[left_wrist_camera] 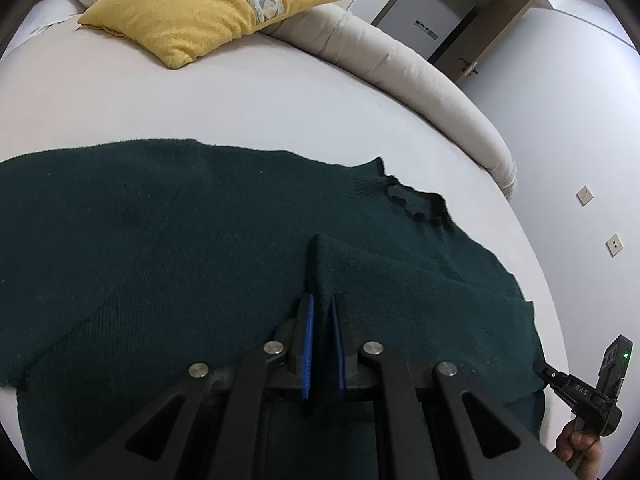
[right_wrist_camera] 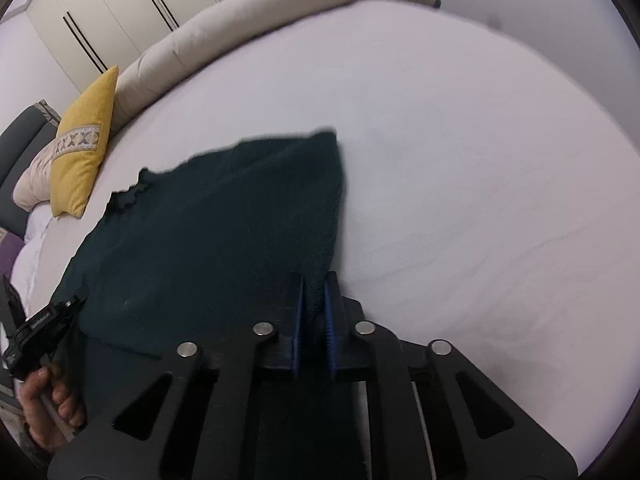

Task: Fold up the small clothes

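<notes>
Sweater (left_wrist_camera: 168, 264), dark green knit, lies spread on a wide pale bed sheet (left_wrist_camera: 248, 100), directly ahead of and under both hand-held grippers. Largest in view is the sheet itself: smooth and bare beyond the garment, with broad open room past the sweater's far edge in the left wrist view and to the right of the right gripper in the right wrist view. A long beige bolster (left_wrist_camera: 420, 76) curves along the bed's far rim, well beyond the grippers. A yellow cushion (left_wrist_camera: 208, 4) with a patterned band rests far ahead and to the left of the left gripper, well apart from the sweater.

The sweater's far edge runs across the sheet ahead of the left gripper; its ruffled neckline (left_wrist_camera: 416, 204) sits ahead and slightly right. A folded ridge of knit rises straight up from between the left gripper's fingers.

The left gripper (left_wrist_camera: 322, 304) is clenched on that ridge of sweater, its blue pads (left_wrist_camera: 307, 344) pressing the fabric from both sides. The right gripper (right_wrist_camera: 316, 300) is likewise clamped on the sweater's right-hand edge, with a raised flap of knit running forward from its fingers to a corner (right_wrist_camera: 330, 136) ahead. Bare sheet lies immediately right of this gripper.

In the left wrist view, a hand (left_wrist_camera: 580, 446) holding the right gripper's handle shows at the lower right. In the right wrist view, the other hand (right_wrist_camera: 52, 404) shows at the lower left.
</notes>
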Action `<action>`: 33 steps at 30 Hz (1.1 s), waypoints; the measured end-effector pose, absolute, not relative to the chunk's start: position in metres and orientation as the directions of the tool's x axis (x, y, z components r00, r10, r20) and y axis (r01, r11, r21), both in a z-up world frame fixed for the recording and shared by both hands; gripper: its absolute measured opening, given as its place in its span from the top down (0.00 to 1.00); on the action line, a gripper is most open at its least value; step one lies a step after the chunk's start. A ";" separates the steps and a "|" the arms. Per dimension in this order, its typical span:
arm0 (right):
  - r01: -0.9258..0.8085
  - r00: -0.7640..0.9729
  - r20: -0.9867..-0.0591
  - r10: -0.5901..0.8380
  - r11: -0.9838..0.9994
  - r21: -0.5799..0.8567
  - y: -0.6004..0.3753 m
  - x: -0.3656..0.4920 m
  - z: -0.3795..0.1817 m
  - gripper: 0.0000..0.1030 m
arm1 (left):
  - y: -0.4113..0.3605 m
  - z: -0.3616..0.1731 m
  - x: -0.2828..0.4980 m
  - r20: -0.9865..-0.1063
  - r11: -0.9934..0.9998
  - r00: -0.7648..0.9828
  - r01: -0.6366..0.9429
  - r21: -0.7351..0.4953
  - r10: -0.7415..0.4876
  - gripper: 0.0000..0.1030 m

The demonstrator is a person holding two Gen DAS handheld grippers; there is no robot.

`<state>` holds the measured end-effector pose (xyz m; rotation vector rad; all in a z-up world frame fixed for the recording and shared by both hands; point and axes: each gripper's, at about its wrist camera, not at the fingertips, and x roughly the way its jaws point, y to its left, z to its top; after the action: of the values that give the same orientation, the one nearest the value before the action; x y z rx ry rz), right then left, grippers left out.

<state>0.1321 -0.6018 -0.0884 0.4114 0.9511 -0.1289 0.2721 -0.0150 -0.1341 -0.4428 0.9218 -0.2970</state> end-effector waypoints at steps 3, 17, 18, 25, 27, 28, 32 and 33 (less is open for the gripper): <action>0.297 0.594 -0.803 0.054 0.913 0.281 -0.611 0.131 -0.079 0.96 | -0.017 -0.135 0.266 -0.689 0.857 0.575 0.041 -0.514 -0.441 0.91; 0.326 0.555 -0.832 0.009 0.917 0.228 -0.622 0.118 -0.082 0.75 | 0.009 -0.130 0.259 -0.677 0.815 0.542 0.025 -0.579 -0.498 0.59; 0.342 0.583 -0.812 0.006 0.905 0.252 -0.623 0.111 -0.071 0.74 | 0.025 -0.119 0.249 -0.661 0.810 0.569 0.015 -0.586 -0.489 0.49; 0.229 0.789 -0.611 -0.057 0.952 0.206 -0.551 0.051 0.002 0.25 | 0.181 -0.080 0.178 -0.612 0.809 0.733 -0.146 -0.569 -0.298 0.36; 0.151 0.804 -0.595 -0.003 0.968 0.199 -0.520 0.043 0.011 0.23 | 0.241 -0.080 0.155 -0.624 0.797 0.761 -0.261 -0.545 -0.178 0.35; 0.121 0.804 -0.594 0.026 0.971 0.206 -0.508 0.040 0.014 0.21 | 0.267 -0.083 0.146 -0.635 0.781 0.762 -0.318 -0.538 -0.127 0.32; 0.010 0.780 -0.609 0.145 0.970 0.243 -0.460 0.038 0.017 0.16 | 0.365 -0.102 0.115 -0.701 0.676 0.710 -0.551 -0.489 0.071 0.25; -0.001 0.777 -0.609 0.158 0.968 0.250 -0.450 0.038 0.017 0.16 | 0.385 -0.110 0.113 -0.725 0.662 0.681 -0.593 -0.459 0.106 0.23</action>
<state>0.0383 -0.4503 0.0166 0.2421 0.6769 0.0873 0.1130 0.3846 -0.1096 -0.7502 0.7214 0.4365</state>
